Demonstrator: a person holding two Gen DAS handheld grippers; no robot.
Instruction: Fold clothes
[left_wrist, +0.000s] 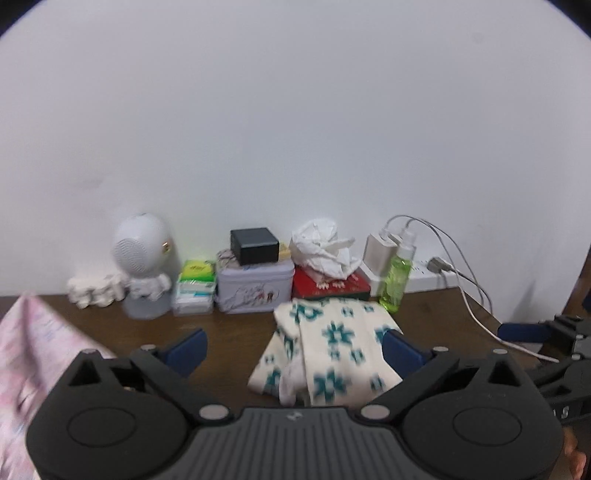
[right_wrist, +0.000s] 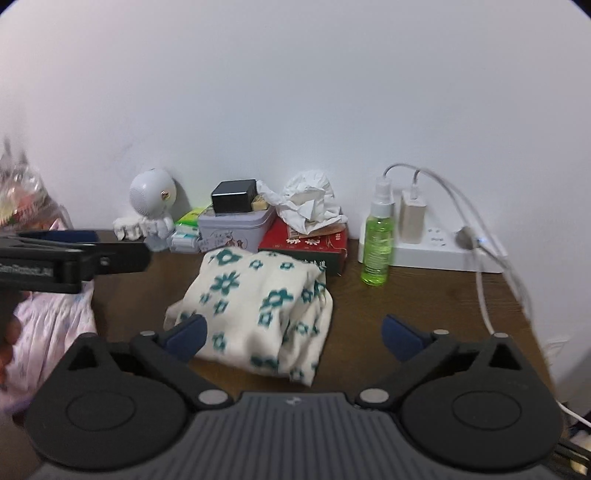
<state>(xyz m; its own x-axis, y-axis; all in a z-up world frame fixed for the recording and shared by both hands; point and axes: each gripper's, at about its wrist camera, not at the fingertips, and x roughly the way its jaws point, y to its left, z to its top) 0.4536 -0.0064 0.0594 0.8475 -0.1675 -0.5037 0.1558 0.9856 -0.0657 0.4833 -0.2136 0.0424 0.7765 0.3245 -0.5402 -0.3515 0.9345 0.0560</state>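
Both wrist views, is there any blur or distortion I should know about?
Left wrist view: fisheye bends the table edge; the pink cloth and floral garment are smeared. Right wrist view: dark corners, soft floral print, blurred cable. Even lighting, no glare.

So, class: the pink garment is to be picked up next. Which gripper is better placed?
Left, probably. The pink garment lies beside the open left gripper; the right gripper sits beyond the folded flowered garment.
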